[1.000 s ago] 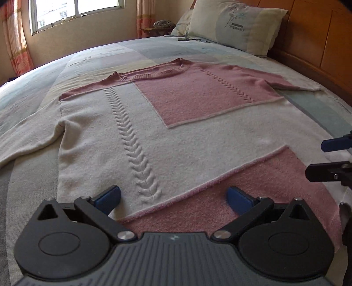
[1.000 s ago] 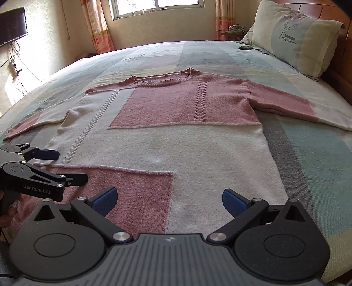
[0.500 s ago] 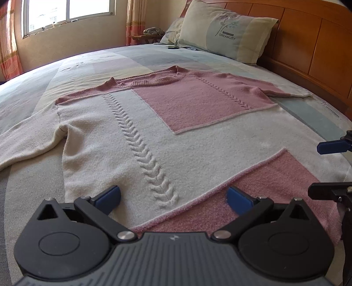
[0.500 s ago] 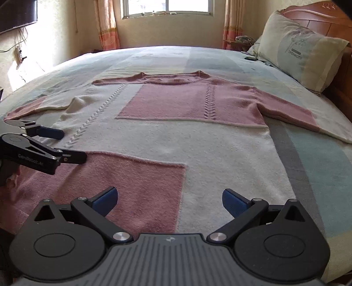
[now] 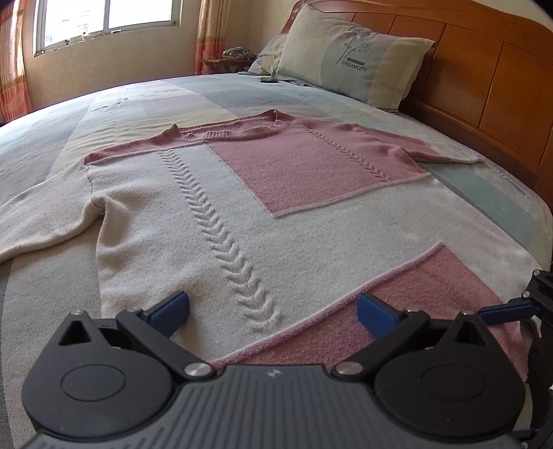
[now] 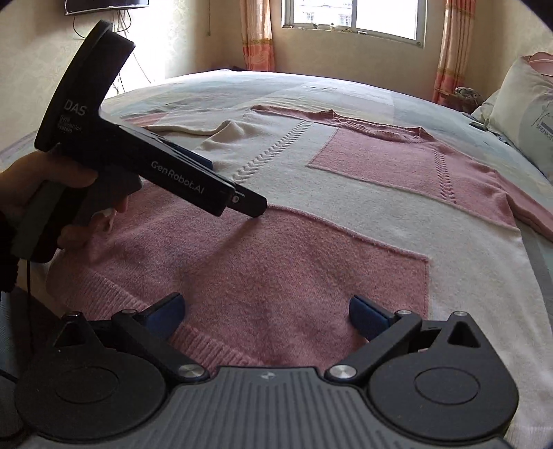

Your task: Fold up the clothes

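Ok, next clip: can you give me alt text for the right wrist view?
A pink-and-cream knit sweater lies spread flat on a bed, with the right gripper open just above its pink hem. At left, a hand holds the left gripper, tip down on the pink panel; a pillow sits far right.

- A home bedroom, shown first by a wide bed (image 5: 345,114) covered with a patchwork-patterned bedspread (image 6: 363,93) in pale blue, grey and cream blocks.
- A tall wooden headboard (image 5: 484,69) in warm orange-brown panels runs along one side.
- A pillow (image 5: 352,65) printed with flowers and the word "DREAMCITY" leans against it.
- A window (image 6: 349,17) with orange-pink patterned curtains (image 6: 257,34) lets in daylight.
- A small bedside table (image 5: 224,64) with something lying on it stands by the window wall.
- A flat-screen television (image 6: 107,2) is mounted high on the pale wallpapered wall, cables hanging below it.
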A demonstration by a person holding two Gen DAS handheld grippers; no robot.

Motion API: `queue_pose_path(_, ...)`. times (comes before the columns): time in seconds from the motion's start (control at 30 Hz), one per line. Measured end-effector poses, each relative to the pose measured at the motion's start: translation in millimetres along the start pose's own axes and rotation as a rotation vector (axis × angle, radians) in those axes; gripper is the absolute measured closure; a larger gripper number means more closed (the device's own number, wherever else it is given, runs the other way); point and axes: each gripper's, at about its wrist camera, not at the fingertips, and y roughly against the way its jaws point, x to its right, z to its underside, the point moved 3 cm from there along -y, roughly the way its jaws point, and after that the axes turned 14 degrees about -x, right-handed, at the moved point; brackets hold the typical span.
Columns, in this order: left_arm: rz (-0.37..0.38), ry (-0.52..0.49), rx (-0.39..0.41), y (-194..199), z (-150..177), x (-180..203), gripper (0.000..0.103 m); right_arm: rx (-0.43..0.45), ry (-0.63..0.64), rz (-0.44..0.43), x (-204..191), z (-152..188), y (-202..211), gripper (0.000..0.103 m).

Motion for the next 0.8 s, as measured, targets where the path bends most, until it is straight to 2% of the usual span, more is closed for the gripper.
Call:
queue_pose_path(0.1,0.048,0.009,0.013,2.1,0.3,1.4,0.001,-0.033,0.001,0.000,-4.2,10.6,11.1,0.000)
queue_pose_path(0.17,0.078,0.014,0.021,3.3,0.7,2.5,0.001,-0.013,-0.003,0.028,-4.6,5.4,15.2,0.000)
queue_pose_path(0.23,0.041,-0.003,0.006,0.0,2.3,4.5,0.001,0.034,-0.036,0.066,-0.5,-6.1,15.8,0.000)
queue_pose_path(0.33,0.013,-0.016,-0.006,-2.7,3.1,5.3,0.001,0.024,-0.106,0.060,10.2,-16.0,5.1,0.000)
queue_pose_path(0.4,0.025,-0.005,-0.002,-1.2,2.5,3.5,0.001,-0.017,-0.146,0.063,15.5,-8.7,-3.9,0.000)
queue_pose_path(0.47,0.029,0.000,0.001,-0.2,2.3,2.8,0.001,0.015,-0.110,0.081,10.6,7.9,1.8,0.000)
queue_pose_path(0.57,0.034,0.008,0.007,1.2,2.1,1.8,0.001,-0.006,-0.131,0.062,10.5,21.9,12.1,0.000)
queue_pose_path(0.67,0.040,0.016,0.012,2.6,1.9,0.7,0.001,-0.019,-0.144,0.068,11.1,12.8,14.8,0.000)
queue_pose_path(0.8,0.047,0.027,0.020,4.4,1.6,-0.7,0.001,0.041,-0.141,0.058,6.5,-14.1,9.5,0.000)
